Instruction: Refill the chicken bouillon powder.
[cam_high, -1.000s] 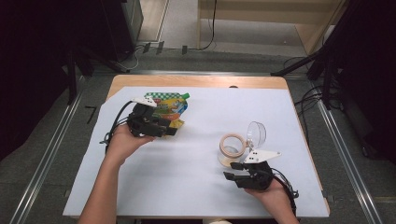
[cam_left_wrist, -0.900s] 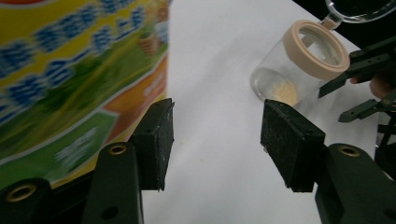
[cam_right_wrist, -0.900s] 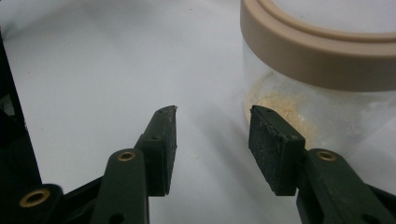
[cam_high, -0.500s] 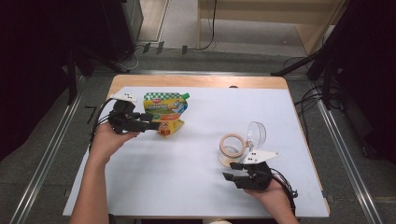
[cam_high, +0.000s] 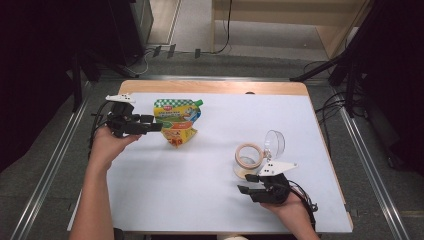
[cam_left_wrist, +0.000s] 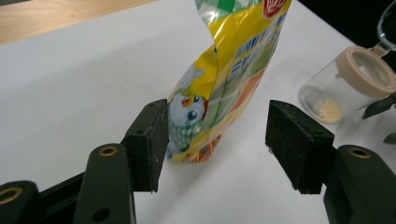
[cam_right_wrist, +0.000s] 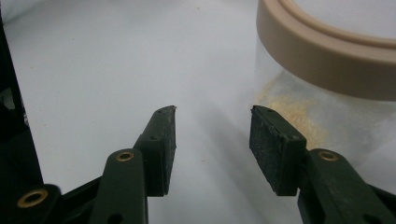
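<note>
Left gripper (cam_high: 152, 127) sits at the far left of the white worktop (cam_high: 200, 200), held in the person's left hand (cam_high: 107, 145), pointing right toward the pouch; jaws spread, nothing between the pads in contact; in the left gripper view the left pad sits just beside the pouch's lower edge, right pad well apart from it; cable trails off the left side of the gripper.

Pouch (cam_high: 179, 121) lies just right of the left gripper, far-left part of the worktop; yellow and orange print with a green-and-white checked top and a green corner; cartoon bird figure shows in the left gripper view (cam_left_wrist: 219, 93); pouch looks creased, bottom end nearest the jaws.

Middle of the worktop is bare white sheet; wooden edge (cam_high: 210, 87) shows along the far side.

Jar (cam_high: 249, 159) stands right of centre, clear glass with a tan rim, open mouth up; a little pale yellowish powder at its bottom, seen in the right gripper view (cam_right_wrist: 299, 116); clear lid (cam_high: 274, 144) hangs tilted at the jar's far right side, touching or hinged, cannot tell which.

Right gripper (cam_high: 251, 184) is near-right, just on the near side of the jar, held in the right hand (cam_high: 290, 207); jaws spread, empty; in the right gripper view the right pad is close beside the jar wall, contact unclear; grey three-cornered plate on top, cable trailing right.
</note>
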